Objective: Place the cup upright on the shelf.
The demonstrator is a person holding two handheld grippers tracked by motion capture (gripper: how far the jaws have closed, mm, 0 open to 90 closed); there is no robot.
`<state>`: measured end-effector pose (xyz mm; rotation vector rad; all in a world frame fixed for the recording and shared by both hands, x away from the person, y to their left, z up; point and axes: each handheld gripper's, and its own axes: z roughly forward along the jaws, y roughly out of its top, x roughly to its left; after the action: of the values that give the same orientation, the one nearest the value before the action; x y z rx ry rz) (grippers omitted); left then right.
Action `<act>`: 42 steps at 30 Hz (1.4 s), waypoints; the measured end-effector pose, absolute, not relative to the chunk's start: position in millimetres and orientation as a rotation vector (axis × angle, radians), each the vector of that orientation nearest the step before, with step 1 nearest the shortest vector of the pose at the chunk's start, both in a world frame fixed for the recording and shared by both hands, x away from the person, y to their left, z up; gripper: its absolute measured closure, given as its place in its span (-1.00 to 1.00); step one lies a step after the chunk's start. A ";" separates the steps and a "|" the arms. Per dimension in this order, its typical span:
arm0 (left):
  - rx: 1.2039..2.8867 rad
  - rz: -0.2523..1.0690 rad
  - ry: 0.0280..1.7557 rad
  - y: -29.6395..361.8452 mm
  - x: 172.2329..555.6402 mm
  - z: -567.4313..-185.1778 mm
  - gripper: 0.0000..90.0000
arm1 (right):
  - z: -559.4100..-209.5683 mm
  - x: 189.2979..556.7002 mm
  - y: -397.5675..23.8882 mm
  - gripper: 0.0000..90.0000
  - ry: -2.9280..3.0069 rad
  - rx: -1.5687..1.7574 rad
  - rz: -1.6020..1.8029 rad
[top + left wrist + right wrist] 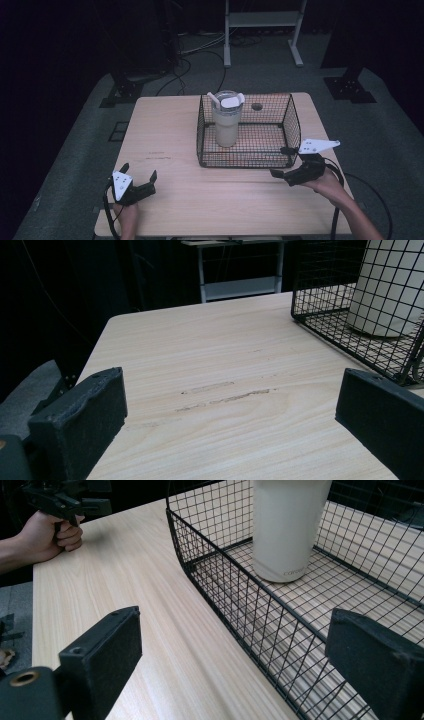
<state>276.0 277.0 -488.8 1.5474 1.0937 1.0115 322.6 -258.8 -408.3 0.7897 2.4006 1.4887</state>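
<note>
Both claws, left and right, gape empty; reaching the tumbler in the wire basket looks next.

One wooden table stands here, with one black wire basket on it. One cream tumbler sits in that basket. Two grippers: left gripper, right gripper.
</note>
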 end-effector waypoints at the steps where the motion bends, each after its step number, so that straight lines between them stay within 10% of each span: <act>1: 1.547 1.011 1.094 277.0 276.0 -488.8 -1.00 | -408.3 322.6 -258.8 -0.83 2.401 0.790 1.489; 42: 1.549 1.014 1.103 276.5 276.3 -488.7 -1.00 | -470.9 287.5 -289.9 -0.84 2.323 0.902 1.574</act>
<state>276.3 276.5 -488.7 1.5492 1.1029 1.0137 287.5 -289.9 -470.9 0.9017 2.3230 1.5744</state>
